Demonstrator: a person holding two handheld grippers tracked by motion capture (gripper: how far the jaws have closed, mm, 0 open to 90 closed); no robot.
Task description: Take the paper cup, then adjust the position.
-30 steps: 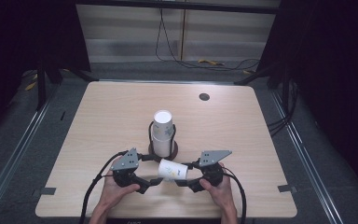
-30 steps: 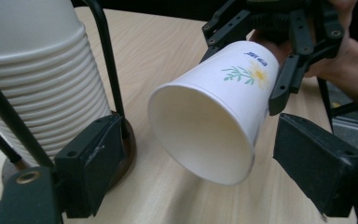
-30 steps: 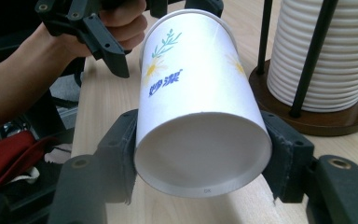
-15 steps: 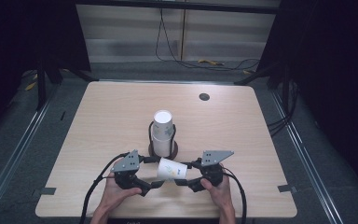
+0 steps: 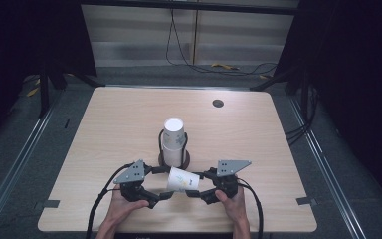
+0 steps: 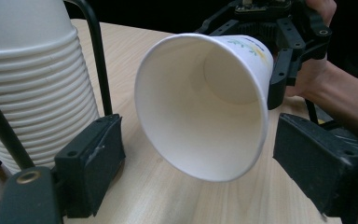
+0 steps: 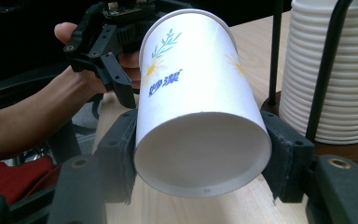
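The right gripper (image 5: 193, 192) has its fingers (image 7: 286, 156) closed on a single paper cup (image 5: 182, 179), clamping the narrow base end from both sides. In the right gripper view both pads press the cup wall just behind the bottom rim, and the cup lies roughly level, base toward that gripper's camera, with a flower print and blue lettering on its upper side. The cup is held clear of the bench (image 5: 258, 134).

The left gripper (image 5: 165, 194) has its fingers (image 6: 89, 158) spread apart and gripping nothing. In the left gripper view the open mouth of the cup faces these fingers and sits between them. A gap shows on each side, so neither pad touches the rim. The cup's wide end lies slightly beyond the fingertips rather than deep between them.

A stack of paper cups (image 5: 173, 142) stands upside down in a wire holder (image 5: 159, 144) on a dark round base, just beyond both sets of fingers and close behind the held cup. In the left gripper view the stack rises immediately beside the left-hand finger, without visible contact. In the right gripper view it stands just past the right-hand finger.

The person's left hand (image 5: 121, 209) and right hand (image 5: 232, 204) grasp the gripper bodies near the bench's near edge. A small dark round fitting (image 5: 218, 103) sits far beyond the fingers.
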